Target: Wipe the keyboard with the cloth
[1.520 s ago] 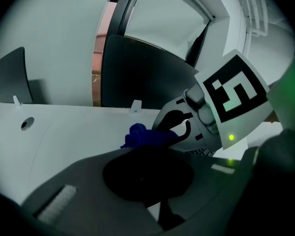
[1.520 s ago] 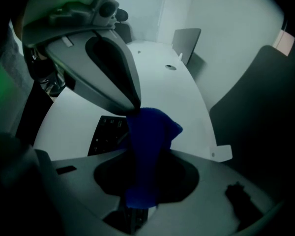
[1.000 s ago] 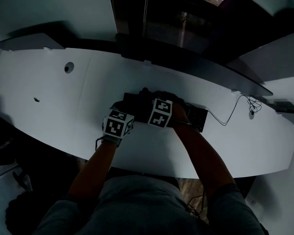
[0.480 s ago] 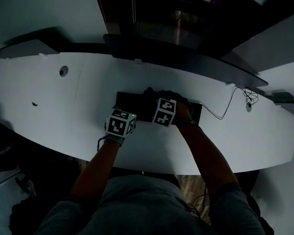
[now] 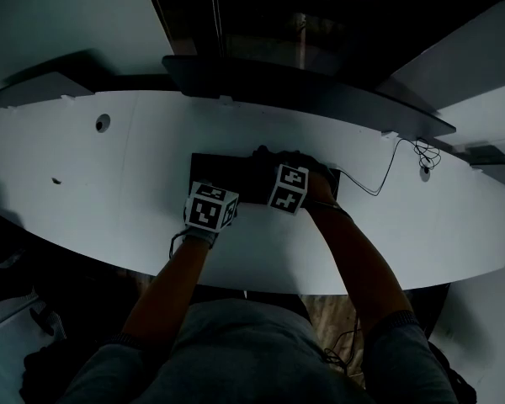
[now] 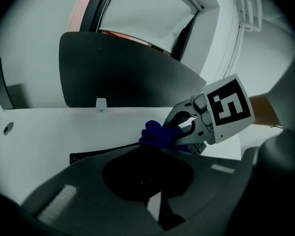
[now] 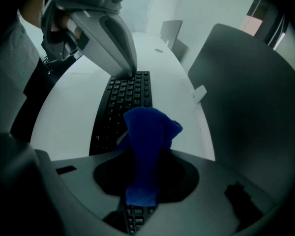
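A black keyboard (image 5: 223, 173) lies on the white desk (image 5: 84, 183). My right gripper (image 5: 273, 168) is over its right half, shut on a blue cloth (image 7: 146, 136) that hangs from the jaws onto the keys (image 7: 123, 97). In the left gripper view the cloth (image 6: 157, 132) shows bunched in the right gripper (image 6: 179, 130). My left gripper (image 7: 130, 73) is shut, its tip down on the far left end of the keyboard. In the head view its marker cube (image 5: 210, 209) sits at the keyboard's front left edge.
A dark monitor (image 5: 303, 82) stands just behind the keyboard along the back of the desk. A thin cable (image 5: 379, 183) runs from the keyboard's right end to a hole (image 5: 422, 172). Another hole (image 5: 102, 123) is at the far left. The desk's front edge curves near my body.
The right gripper with the cloth has slid to the right along the keyboard. The left gripper stays at the keyboard's left end.
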Motion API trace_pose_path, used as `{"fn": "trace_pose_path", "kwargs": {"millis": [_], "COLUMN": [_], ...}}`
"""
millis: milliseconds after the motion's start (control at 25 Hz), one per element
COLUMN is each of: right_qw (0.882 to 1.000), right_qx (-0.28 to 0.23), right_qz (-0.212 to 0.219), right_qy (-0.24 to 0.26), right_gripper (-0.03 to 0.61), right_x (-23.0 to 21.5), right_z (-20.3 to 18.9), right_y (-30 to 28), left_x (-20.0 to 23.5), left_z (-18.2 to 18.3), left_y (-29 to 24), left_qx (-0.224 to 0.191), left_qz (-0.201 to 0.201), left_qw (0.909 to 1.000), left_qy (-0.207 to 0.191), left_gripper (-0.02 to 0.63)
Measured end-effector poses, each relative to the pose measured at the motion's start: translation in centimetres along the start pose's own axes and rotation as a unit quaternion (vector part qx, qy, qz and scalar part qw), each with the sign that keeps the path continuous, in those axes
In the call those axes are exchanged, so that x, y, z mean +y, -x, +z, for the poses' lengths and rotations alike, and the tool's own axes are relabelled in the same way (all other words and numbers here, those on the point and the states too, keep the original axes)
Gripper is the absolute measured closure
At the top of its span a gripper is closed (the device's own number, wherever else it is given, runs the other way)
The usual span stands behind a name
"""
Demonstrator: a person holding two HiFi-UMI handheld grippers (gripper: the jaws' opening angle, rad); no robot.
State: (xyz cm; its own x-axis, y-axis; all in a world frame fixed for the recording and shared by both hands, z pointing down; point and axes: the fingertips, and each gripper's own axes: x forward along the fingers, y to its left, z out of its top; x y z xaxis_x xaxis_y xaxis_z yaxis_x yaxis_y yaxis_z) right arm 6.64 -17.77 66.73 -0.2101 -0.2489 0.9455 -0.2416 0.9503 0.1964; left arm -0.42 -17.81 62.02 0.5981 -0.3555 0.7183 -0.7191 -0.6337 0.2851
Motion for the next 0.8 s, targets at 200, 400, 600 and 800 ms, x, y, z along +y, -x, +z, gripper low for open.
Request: {"fn": "trace_pose_path", "kwargs": {"millis": [200, 400, 600, 800], "right_qw": [1.000, 1.000, 1.000, 0.999], "right_qx": [0.002, 0.005, 0.000, -0.007], "right_qz": [-0.005, -0.009, -0.013, -0.016], "right_qy": [-0.007, -0.016, -0.027, -0.033], "right_gripper": [0.459, 0.459, 0.459, 0.459], "right_x": [0.1, 0.4, 0.6, 0.8], "right_z": [-1.9, -3.9, -5.5, -6.5], "right_y": [0.6, 1.0, 1.5, 1.9], "left_x": [-1.7, -3.1, -5.0, -6.6], "left_z": [0.3, 0.5, 0.6, 0.7], "left_y": [-0.8, -1.7, -2.7, -3.7], "left_qx": [0.002, 0.001, 0.003, 0.006], "left_qz": [-0.004, -0.009, -0.015, -0.019], "left_qw": [1.0000, 0.9999, 0.9998, 0.9996], "left_qy": [-0.006, -0.010, -0.015, -0.018], "left_gripper": [0.606, 0.606, 0.606, 0.606]}}
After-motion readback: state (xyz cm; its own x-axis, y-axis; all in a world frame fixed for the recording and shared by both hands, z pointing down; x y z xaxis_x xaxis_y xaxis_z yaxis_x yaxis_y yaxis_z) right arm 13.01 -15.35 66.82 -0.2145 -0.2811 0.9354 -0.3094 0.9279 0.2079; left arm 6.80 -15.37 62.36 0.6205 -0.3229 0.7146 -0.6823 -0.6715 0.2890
